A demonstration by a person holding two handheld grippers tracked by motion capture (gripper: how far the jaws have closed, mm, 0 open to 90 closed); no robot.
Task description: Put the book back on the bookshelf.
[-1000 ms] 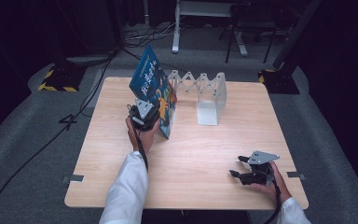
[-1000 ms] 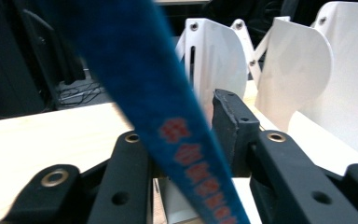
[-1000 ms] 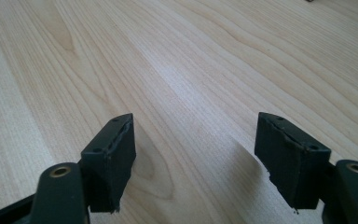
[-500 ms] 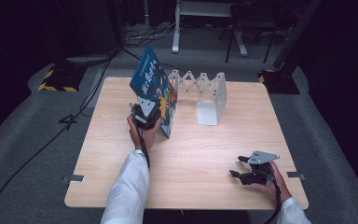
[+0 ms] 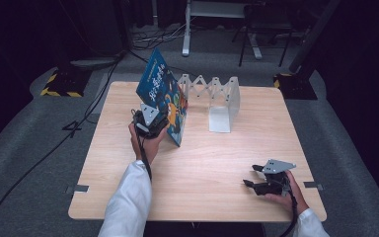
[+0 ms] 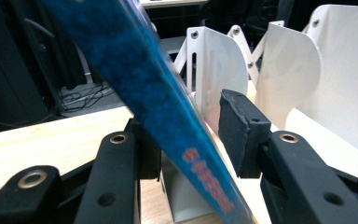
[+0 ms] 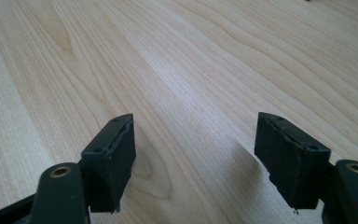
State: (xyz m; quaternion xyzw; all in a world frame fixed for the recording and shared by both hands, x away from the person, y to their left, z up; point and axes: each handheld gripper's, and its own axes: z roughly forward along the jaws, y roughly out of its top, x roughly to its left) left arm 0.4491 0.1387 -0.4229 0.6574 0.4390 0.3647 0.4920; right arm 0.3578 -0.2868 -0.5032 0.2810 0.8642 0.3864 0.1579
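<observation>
Your left tongs (image 6: 191, 140) have just been opening, and the blue book (image 6: 168, 121) sits in the gap between them: the left pad looks like it's right up against the cover, while the right pad (image 6: 240, 133) stands clear of it with daylight between, so I'd call that a loosened hold rather than a pinch. From the high view your left tongs (image 5: 150, 120) are at the near lower corner of the book (image 5: 165, 101), which stands on its bottom edge on the counter (image 5: 202, 163), tilted, with its top leaning back and to the left. Its long axis runs away from you toward the back of the counter, so it's edge-on to your tongs, and just to its right is the white accordion book rack (image 5: 217, 98), with its first divider (image 6: 216, 74) right behind the book in the left gripper view. So the thing to watch, I reckon, is that the rack lies right of the book, and the left hand is the one on it. Your right tongs (image 5: 256, 177) are spread wide with nothing between them, parked well apart at the near right corner, looking at bare wood (image 7: 191, 60).
</observation>
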